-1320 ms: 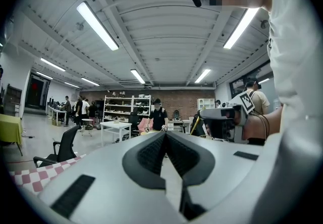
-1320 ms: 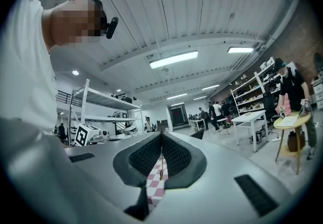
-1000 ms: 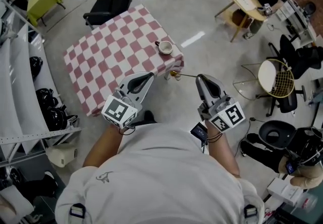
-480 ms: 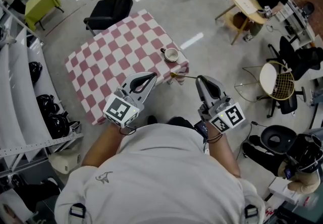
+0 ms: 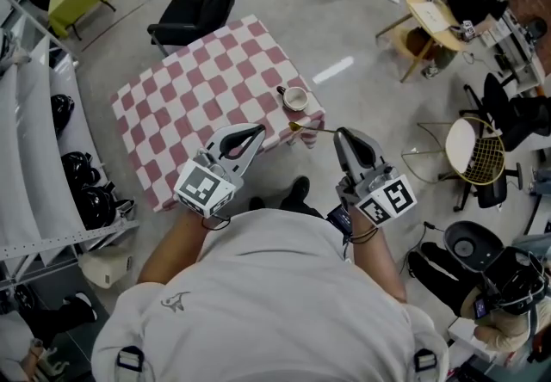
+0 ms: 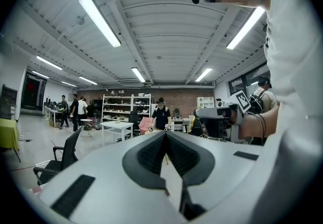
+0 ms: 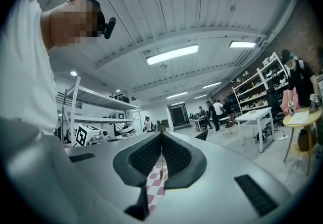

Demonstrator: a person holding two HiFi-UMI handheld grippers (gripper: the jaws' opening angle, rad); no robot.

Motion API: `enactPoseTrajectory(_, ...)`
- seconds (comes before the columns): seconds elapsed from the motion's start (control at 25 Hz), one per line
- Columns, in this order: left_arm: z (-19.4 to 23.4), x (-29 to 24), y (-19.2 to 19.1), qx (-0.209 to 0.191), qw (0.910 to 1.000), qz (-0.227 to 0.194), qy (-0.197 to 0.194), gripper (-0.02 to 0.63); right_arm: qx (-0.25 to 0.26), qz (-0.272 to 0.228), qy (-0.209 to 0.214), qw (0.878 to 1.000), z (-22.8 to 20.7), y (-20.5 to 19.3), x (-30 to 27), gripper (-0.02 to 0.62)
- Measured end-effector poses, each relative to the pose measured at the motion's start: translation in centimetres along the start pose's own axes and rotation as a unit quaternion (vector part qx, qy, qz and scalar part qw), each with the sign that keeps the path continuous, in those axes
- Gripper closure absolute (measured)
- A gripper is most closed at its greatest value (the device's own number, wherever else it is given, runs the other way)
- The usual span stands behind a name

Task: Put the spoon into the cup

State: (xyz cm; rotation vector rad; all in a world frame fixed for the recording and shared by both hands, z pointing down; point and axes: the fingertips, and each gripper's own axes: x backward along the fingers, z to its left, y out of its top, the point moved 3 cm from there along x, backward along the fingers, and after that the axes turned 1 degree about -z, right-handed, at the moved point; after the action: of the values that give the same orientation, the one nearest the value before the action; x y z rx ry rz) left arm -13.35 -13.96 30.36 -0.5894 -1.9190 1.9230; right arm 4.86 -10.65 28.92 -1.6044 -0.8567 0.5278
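**At the checkered table (image 5: 172,105): lining up the drop**

Holding left gripper (image 5: 256,128) shut and empty. Targeting white cup (image 5: 295,99) on the corner, gold spoon (image 5: 312,127) just short. Pinching its handle in right gripper (image 5: 341,132), jaws closed; probably needing bowl centred over rim before tipping.

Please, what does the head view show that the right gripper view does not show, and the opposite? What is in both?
Only the head view: the cup, standing near the corner of the checkered table, and the whole table top.
Only the right gripper view: the ceiling lights, and the jaws seen from close, closed on the spoon's handle.
Both: the right hand-held gripper shut on the spoon, the left hand-held gripper, and some of the table's checkered cloth.
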Motion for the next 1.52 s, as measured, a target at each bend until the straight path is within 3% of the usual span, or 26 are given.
enactPoseTrajectory(0.64,2.1,-8.4,-1.4,0.018,0.9986,0.019,0.046,0.592,-0.028,0.028,0.035,0.999,-10.5,0.3,-1.0,0.561)
enactPoseTrajectory(1.04,1.4,-15.2,-2.7,0.009,0.9965,0.035,0.076,0.592,-0.039,0.039,0.069,0.996,-18.0,1.0,-0.3,0.561)
enactPoseTrajectory(1.52,3.9,-17.3,-4.7,0.029,0.9930,0.058,0.098,0.592,-0.065,0.061,0.087,0.992,-21.8,-0.7,-3.3,0.561)
